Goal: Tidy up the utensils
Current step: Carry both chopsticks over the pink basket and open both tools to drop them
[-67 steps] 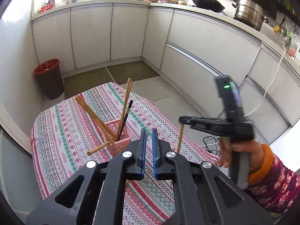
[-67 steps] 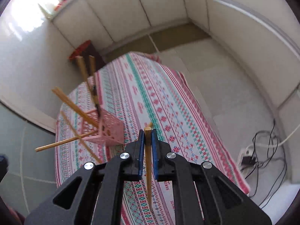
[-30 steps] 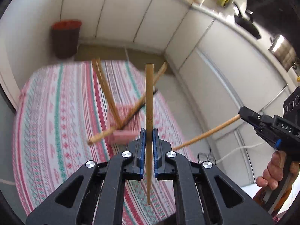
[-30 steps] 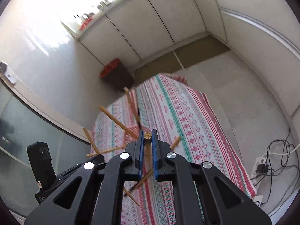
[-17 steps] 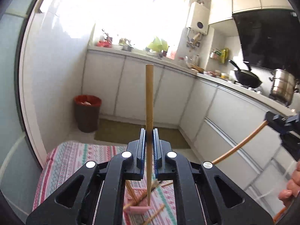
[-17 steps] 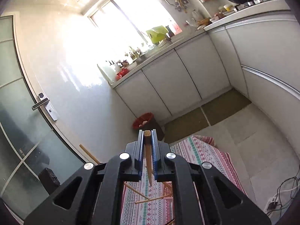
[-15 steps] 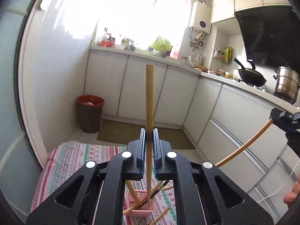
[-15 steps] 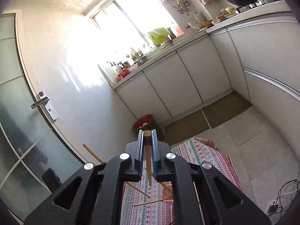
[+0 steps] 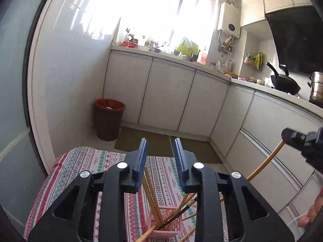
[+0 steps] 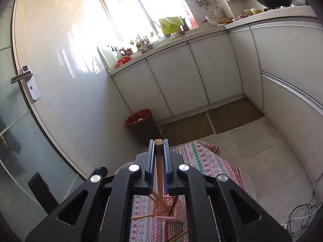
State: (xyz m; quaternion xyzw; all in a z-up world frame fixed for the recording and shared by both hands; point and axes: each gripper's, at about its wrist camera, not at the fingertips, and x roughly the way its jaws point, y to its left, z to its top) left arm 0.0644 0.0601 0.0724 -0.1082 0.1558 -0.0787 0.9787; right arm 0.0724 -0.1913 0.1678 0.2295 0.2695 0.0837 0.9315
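From the left wrist view, the left gripper [image 9: 159, 162] hangs above the pink basket [image 9: 167, 224], which stands on the patterned tabletop [image 9: 80, 167]. Its jaws are opening with nothing between the blue pads; the gap shows only floor and cloth. Below them several chopsticks [image 9: 150, 193] lean in the pink basket, splayed outward at loose angles. To the right of the basket, the right gripper [image 9: 290, 136] pinches the top end of a long wooden chopstick [image 9: 266, 162] that slants down toward the basket.

From the right wrist view, the right gripper [image 10: 158, 157] is clenched on that wooden chopstick [image 10: 159, 173], whose cut end sits just at the jaw tips. The stick runs down between the pads toward the pink basket [image 10: 171, 211], which lies directly beneath on the tabletop [image 10: 212, 165].

The risk I see is in the drop. The basket looks light and is already crowded with sticks leaning over its rim, so a chopstick let go off-centre could glance off the others and slide out onto the cloth, or lever the basket over. A tilted release, rather than a near-vertical one, would most likely cause that.
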